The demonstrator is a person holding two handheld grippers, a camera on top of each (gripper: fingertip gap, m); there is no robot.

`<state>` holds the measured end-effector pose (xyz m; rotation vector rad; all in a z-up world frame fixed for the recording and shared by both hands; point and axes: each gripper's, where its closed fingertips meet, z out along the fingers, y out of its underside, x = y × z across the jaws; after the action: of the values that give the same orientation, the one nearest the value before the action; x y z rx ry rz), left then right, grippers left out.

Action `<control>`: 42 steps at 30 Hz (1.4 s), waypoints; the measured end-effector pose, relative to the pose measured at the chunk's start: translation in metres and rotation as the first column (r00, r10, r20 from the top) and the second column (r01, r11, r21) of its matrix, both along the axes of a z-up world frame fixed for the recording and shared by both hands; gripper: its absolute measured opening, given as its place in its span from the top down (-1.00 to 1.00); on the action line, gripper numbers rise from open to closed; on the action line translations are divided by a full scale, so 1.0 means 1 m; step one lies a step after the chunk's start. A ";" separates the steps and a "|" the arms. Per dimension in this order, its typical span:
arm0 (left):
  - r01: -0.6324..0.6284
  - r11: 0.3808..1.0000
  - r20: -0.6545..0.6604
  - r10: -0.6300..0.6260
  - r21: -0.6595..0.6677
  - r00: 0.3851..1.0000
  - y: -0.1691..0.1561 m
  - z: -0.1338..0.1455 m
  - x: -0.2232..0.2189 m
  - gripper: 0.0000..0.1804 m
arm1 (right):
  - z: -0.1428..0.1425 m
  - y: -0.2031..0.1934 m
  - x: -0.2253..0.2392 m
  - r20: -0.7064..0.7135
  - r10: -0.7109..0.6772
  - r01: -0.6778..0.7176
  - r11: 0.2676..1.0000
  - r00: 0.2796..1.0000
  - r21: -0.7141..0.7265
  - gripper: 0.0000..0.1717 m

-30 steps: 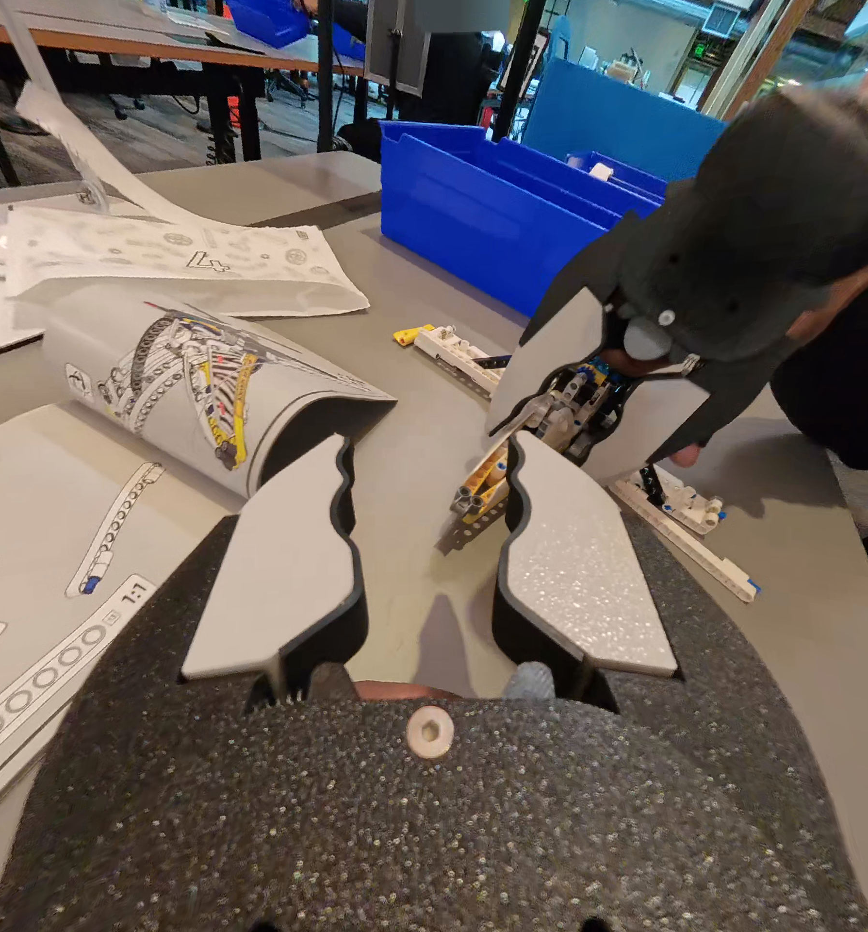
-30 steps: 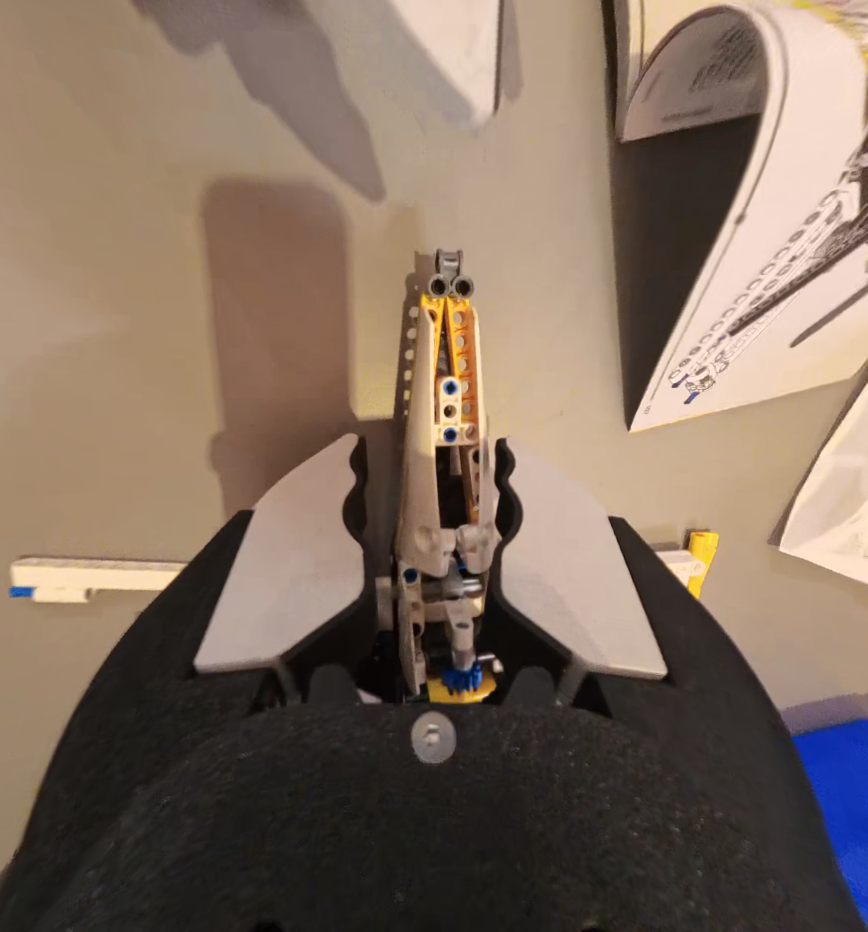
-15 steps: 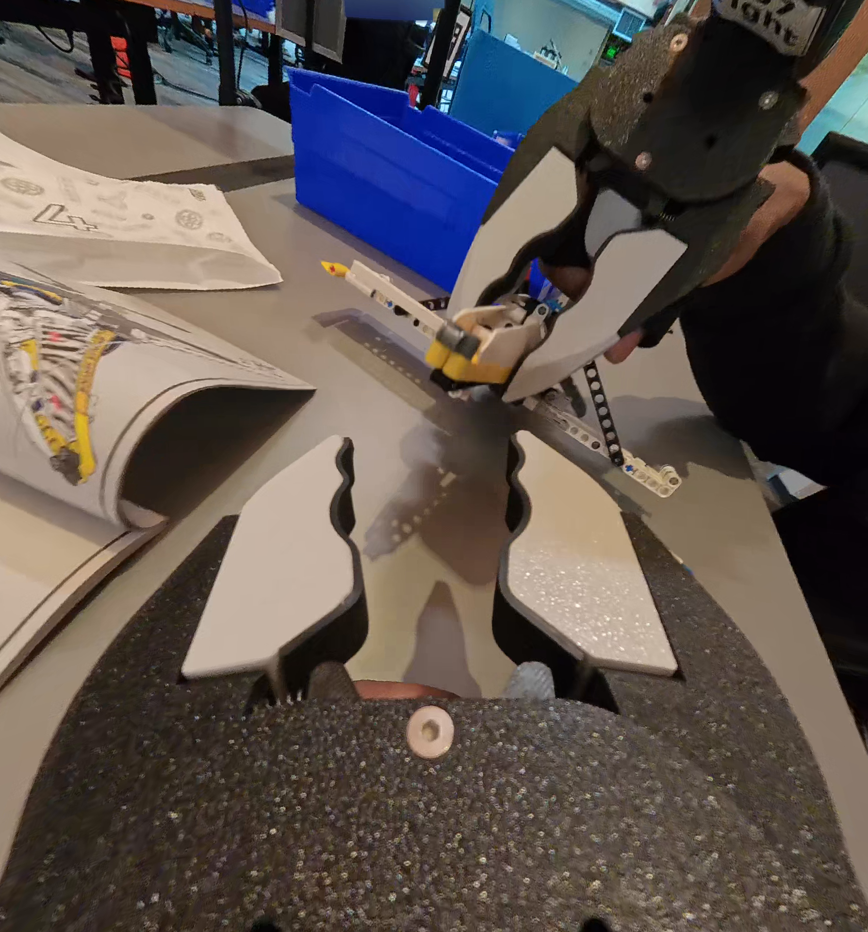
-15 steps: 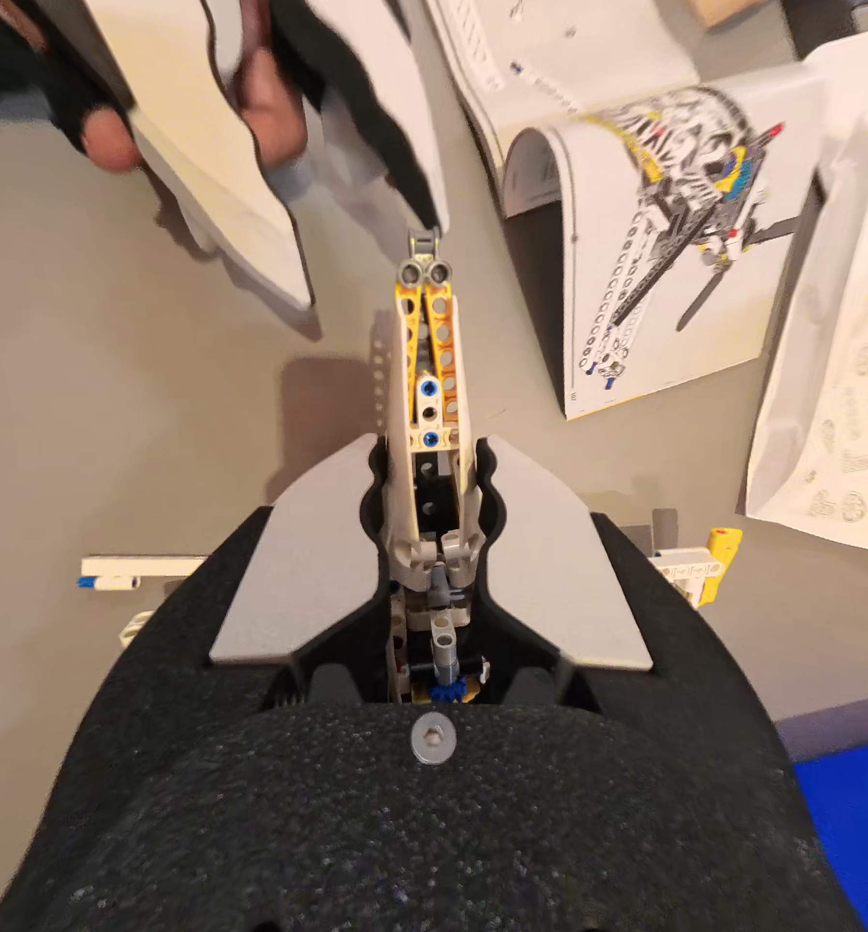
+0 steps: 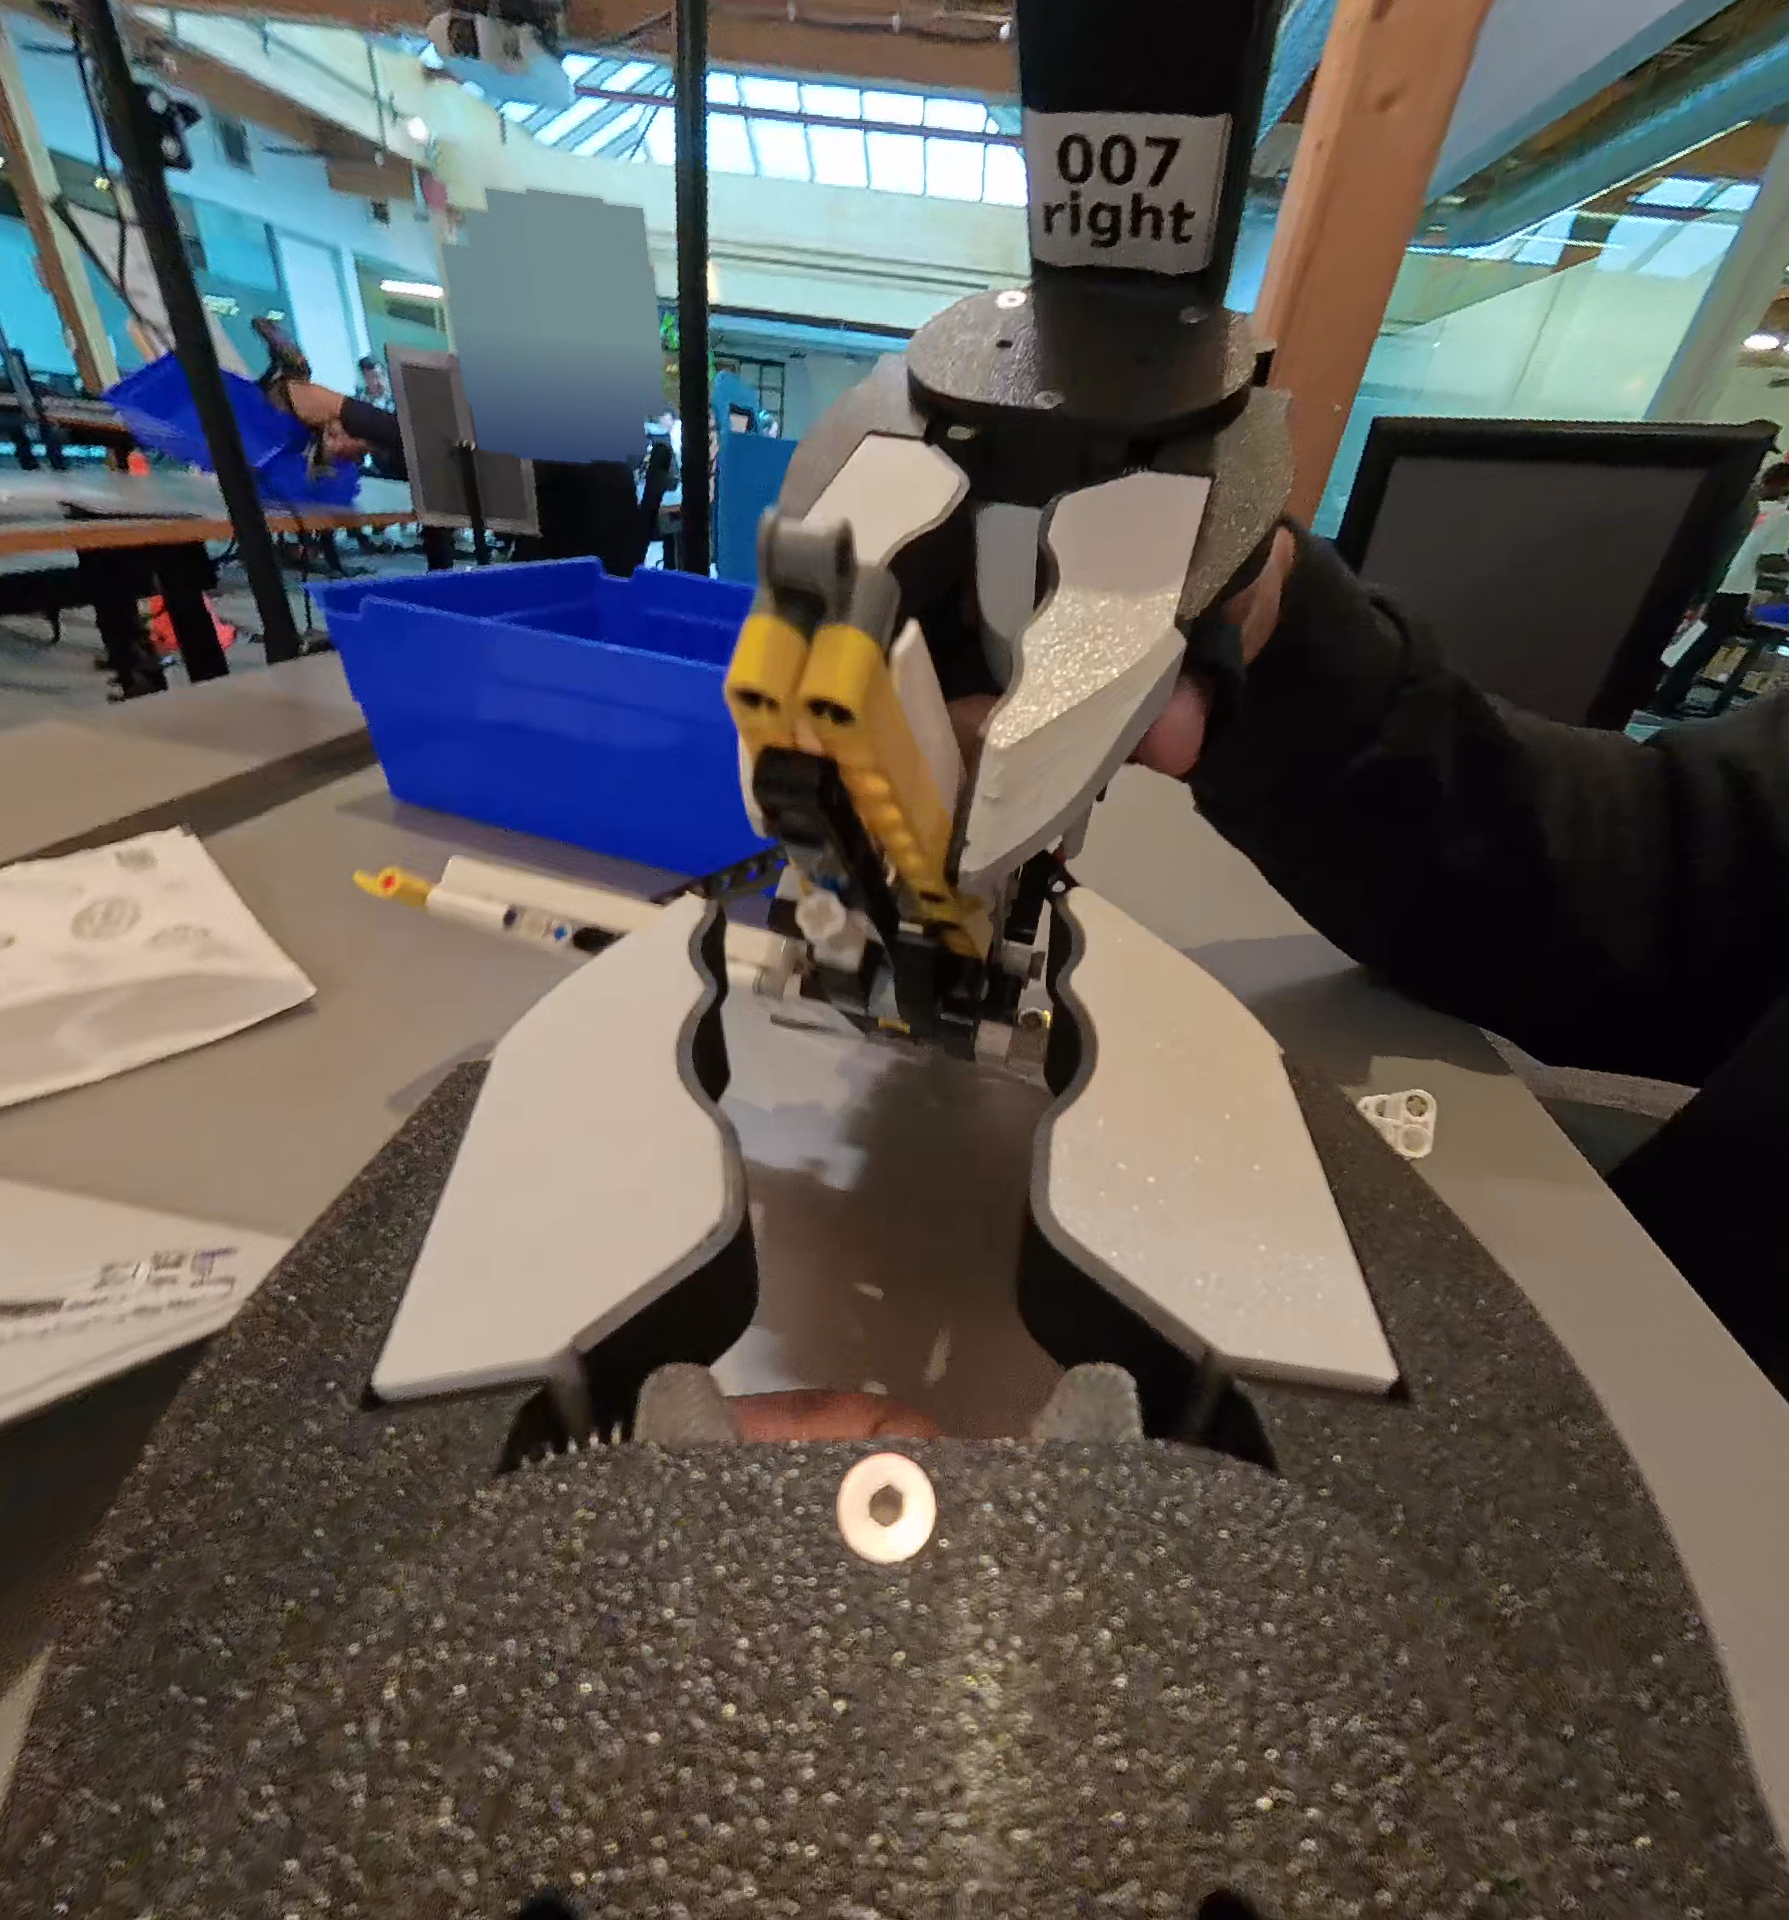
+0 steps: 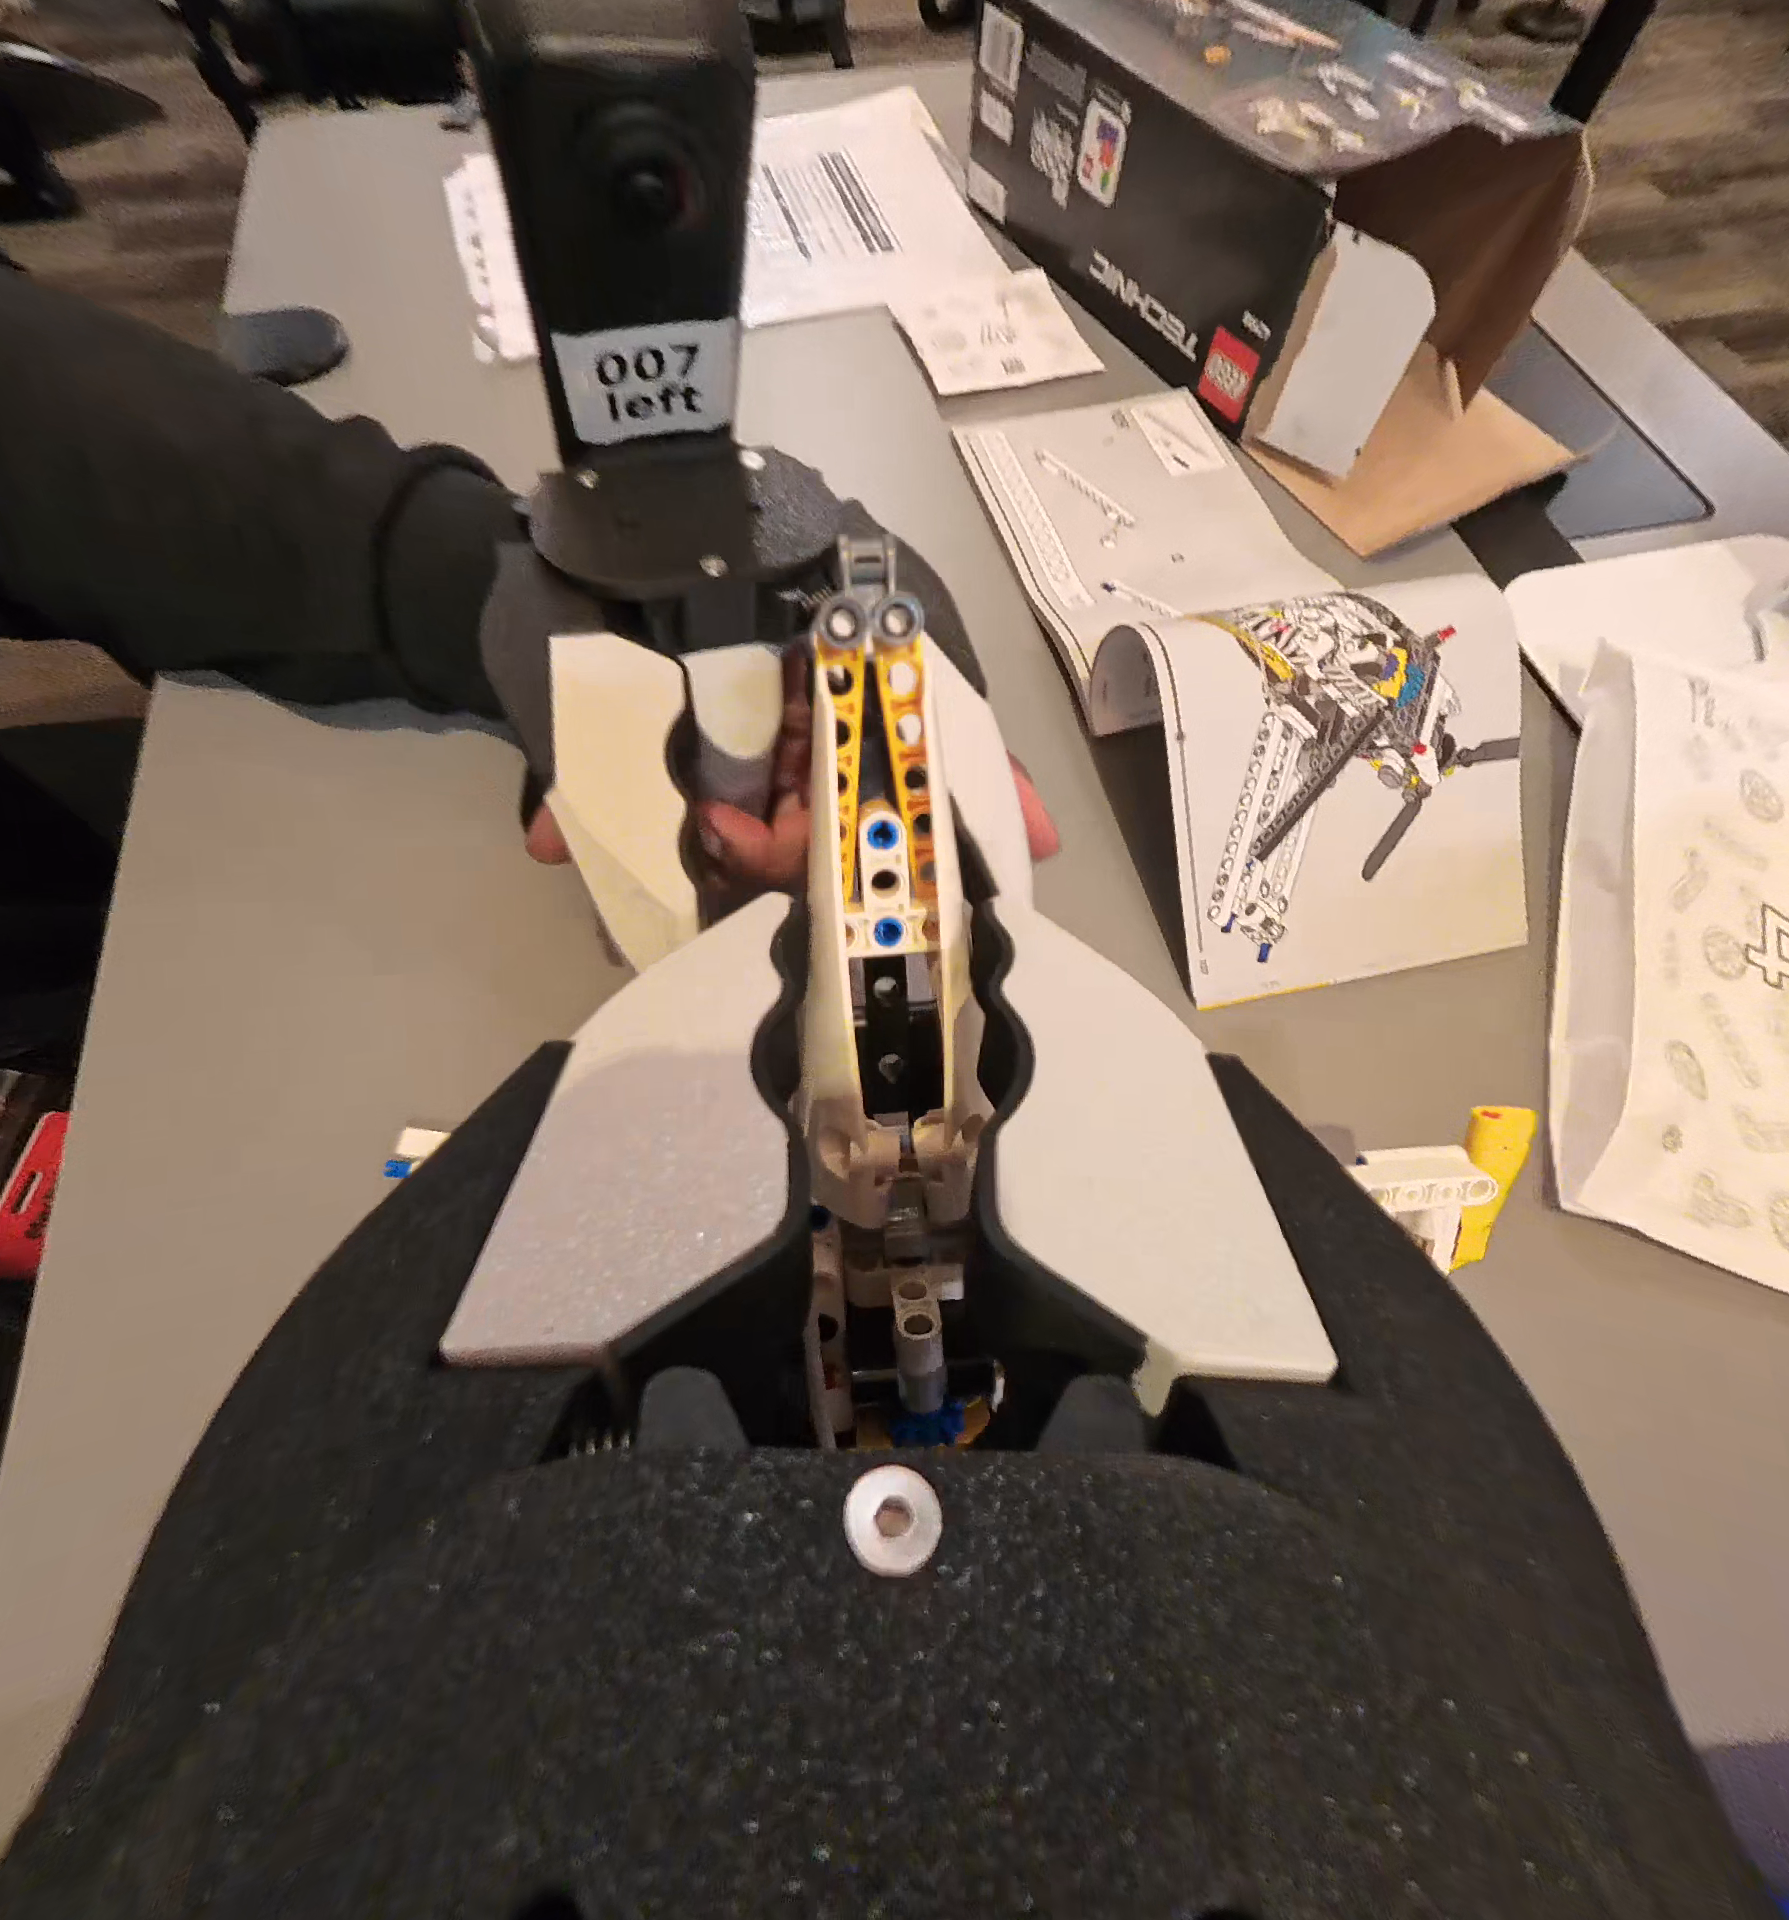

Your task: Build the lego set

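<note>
The right gripper (image 6: pixel 885 997) clamps a white, yellow and black brick model (image 6: pixel 882 914), pads pressed on its white side panels, holding it above the grey table (image 6: pixel 350 935). The left gripper (image 5: pixel 885 997) is spread wide, its tips at the model's lower end without gripping. A nudge from the left fingers could pop loose pieces off or twist the model in the clamp.

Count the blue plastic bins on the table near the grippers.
1: a blue bin at the far side of the table, behind the brick model. More may be hidden behind the right gripper.
</note>
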<state>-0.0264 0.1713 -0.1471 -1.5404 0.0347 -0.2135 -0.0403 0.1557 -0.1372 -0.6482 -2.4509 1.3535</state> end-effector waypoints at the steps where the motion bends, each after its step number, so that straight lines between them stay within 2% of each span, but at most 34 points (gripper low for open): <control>1: 0.017 1.000 -0.007 -0.017 0.012 1.000 0.002 0.001 0.002 0.34 | 0.002 -0.001 0.002 -0.007 0.016 -0.016 1.000 1.000 -0.015 0.66; 4: 0.063 0.997 -0.016 -0.062 0.041 0.998 0.008 0.005 0.010 0.34 | 0.011 -0.006 0.007 -0.027 0.053 -0.054 0.997 0.998 -0.062 0.77; 5: 0.055 0.998 -0.023 -0.054 0.029 0.998 0.010 0.003 0.009 0.36 | 0.014 -0.007 0.007 -0.027 0.058 -0.060 0.995 0.998 -0.083 1.00; 7: 0.018 1.000 -0.044 -0.019 -0.026 0.999 0.015 -0.007 0.005 0.49 | 0.017 -0.006 0.006 -0.022 0.054 -0.056 0.991 0.998 -0.125 1.00; 9: 0.068 0.997 -0.027 -0.069 -0.038 0.997 0.016 -0.008 0.012 0.64 | 0.013 -0.002 0.004 -0.010 0.032 -0.033 0.992 0.999 -0.121 0.98; 12: 0.053 0.998 -0.021 -0.054 -0.037 0.998 0.018 -0.008 0.011 0.64 | 0.008 0.007 0.003 -0.014 -0.025 0.024 0.997 1.000 -0.067 0.92; 15: 0.005 0.999 0.017 -0.004 -0.051 1.000 0.020 -0.007 0.006 0.65 | 0.010 0.022 0.007 -0.063 -0.140 0.142 0.990 0.988 0.024 0.82; 18: -0.057 0.996 0.001 0.057 -0.066 0.998 0.022 -0.003 0.004 0.65 | 0.009 0.041 0.017 -0.165 -0.283 0.306 0.943 0.945 0.132 0.76; 22: -0.125 0.990 -0.024 0.123 -0.071 0.992 0.026 0.005 0.006 0.65 | -0.004 0.050 0.042 -0.274 -0.376 0.442 0.862 0.885 0.248 0.71; 27: -0.203 0.976 -0.030 0.201 -0.074 0.979 0.029 0.017 0.007 0.65 | -0.005 0.048 0.075 -0.343 -0.430 0.523 0.814 0.835 0.252 0.70; 30: -0.243 0.968 -0.082 0.237 -0.067 0.968 0.029 0.018 0.009 0.65 | -0.007 0.029 0.098 -0.349 -0.442 0.532 0.816 0.827 0.226 0.70; 34: -0.265 0.963 -0.095 0.260 -0.047 0.961 0.028 0.015 0.012 0.65 | -0.044 -0.016 0.121 -0.225 -0.450 0.492 0.851 0.864 0.186 0.70; 38: -0.280 0.959 -0.100 0.274 -0.043 0.956 0.026 0.009 0.014 0.66 | -0.096 -0.033 0.118 -0.061 -0.507 0.507 0.833 0.860 0.220 0.65; 42: -0.294 0.955 -0.143 0.285 -0.044 0.948 0.022 0.000 0.016 0.65 | -0.111 -0.042 0.114 -0.006 -0.517 0.505 0.834 0.856 0.220 0.59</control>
<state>-0.0107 0.1935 -0.1467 -1.6022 -0.0926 0.1254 0.0736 0.1136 -0.2485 -1.1894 -2.1827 0.8539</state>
